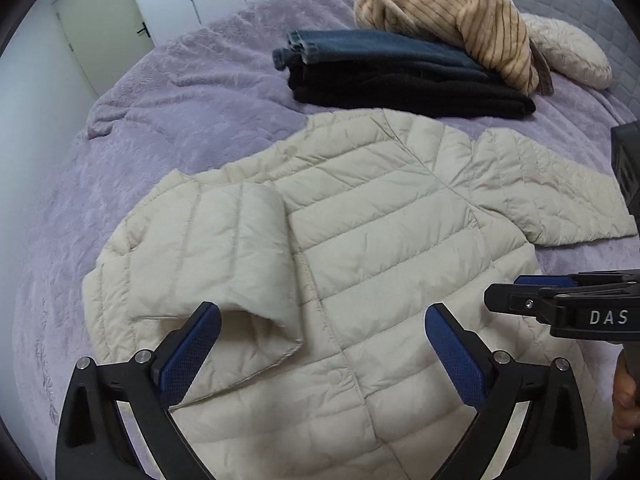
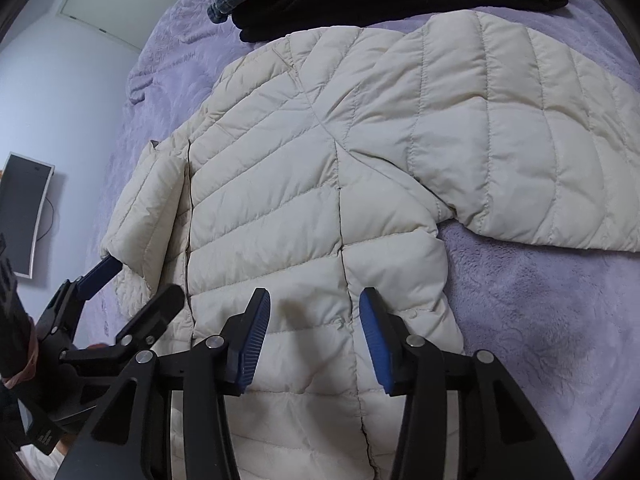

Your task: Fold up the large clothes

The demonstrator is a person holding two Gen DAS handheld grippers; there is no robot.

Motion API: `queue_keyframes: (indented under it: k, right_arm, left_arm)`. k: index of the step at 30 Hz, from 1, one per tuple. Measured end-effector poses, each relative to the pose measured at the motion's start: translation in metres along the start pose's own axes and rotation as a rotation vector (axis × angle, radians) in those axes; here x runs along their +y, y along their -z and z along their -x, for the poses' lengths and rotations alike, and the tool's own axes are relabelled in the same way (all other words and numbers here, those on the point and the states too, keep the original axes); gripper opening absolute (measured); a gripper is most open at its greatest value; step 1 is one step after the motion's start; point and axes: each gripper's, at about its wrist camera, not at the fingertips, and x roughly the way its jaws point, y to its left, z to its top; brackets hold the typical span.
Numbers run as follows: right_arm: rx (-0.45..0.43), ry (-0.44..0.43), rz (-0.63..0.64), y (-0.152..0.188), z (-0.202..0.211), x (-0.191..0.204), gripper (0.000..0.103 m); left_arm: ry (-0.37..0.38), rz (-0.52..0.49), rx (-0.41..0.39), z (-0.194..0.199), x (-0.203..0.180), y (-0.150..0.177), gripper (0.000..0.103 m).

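Lying half-folded: cream quilted puffer jacket, one sleeve tucked, other sleeve remaining; left gripper and right gripper hovering released, grasping nothing.

one cream puffer jacket, one stack of folded dark clothes, one striped garment, one pillow, two grippers.

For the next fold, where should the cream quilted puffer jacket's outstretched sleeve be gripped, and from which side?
Probably at the cuff end of the outstretched sleeve, with the right gripper, open, coming from the outer side. The sleeve lies flat on the purple blanket, its free edge exposed.
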Motion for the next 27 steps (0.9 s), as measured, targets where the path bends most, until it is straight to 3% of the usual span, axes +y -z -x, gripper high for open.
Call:
queue_keyframes:
  k: [2, 5, 8, 12, 15, 18, 20, 22, 25, 27]
  right_arm:
    - [-0.020, 0.028, 0.066, -0.001, 0.004, 0.017, 0.066]
    - [-0.047, 0.072, 0.212, -0.004, 0.005, 0.057, 0.067]
    - [-0.070, 0.124, 0.405, -0.003, -0.004, 0.110, 0.067]
    - [-0.116, 0.218, 0.685, 0.008, -0.028, 0.184, 0.067]
    - [-0.159, 0.293, 0.858, 0.018, -0.052, 0.228, 0.067]
    - [-0.177, 0.388, 0.934, 0.018, -0.079, 0.248, 0.067]
    - [-0.188, 0.443, 0.893, 0.008, -0.090, 0.246, 0.067]
    - [-0.200, 0.452, 0.769, -0.004, -0.087, 0.233, 0.067]
    - [-0.181, 0.451, 0.494, -0.028, -0.076, 0.188, 0.067]
    - [-0.153, 0.398, 0.280, -0.042, -0.065, 0.146, 0.067]
  left_arm:
    - [-0.011, 0.087, -0.044, 0.018, 0.031, 0.004, 0.102]
    - [-0.129, 0.226, -0.063, 0.027, 0.089, 0.010, 0.102]
    - [-0.284, 0.331, -0.022, 0.011, 0.148, 0.017, 0.102]
    - [-0.409, 0.423, 0.052, -0.028, 0.201, 0.038, 0.102]
    - [-0.404, 0.479, 0.121, -0.058, 0.219, 0.054, 0.102]
    - [-0.404, 0.490, 0.151, -0.075, 0.218, 0.066, 0.102]
    - [-0.405, 0.487, 0.155, -0.080, 0.217, 0.071, 0.102]
    - [-0.398, 0.492, 0.154, -0.082, 0.217, 0.073, 0.102]
    - [-0.389, 0.495, 0.153, -0.084, 0.219, 0.075, 0.102]
    - [-0.375, 0.497, 0.150, -0.082, 0.219, 0.075, 0.102]
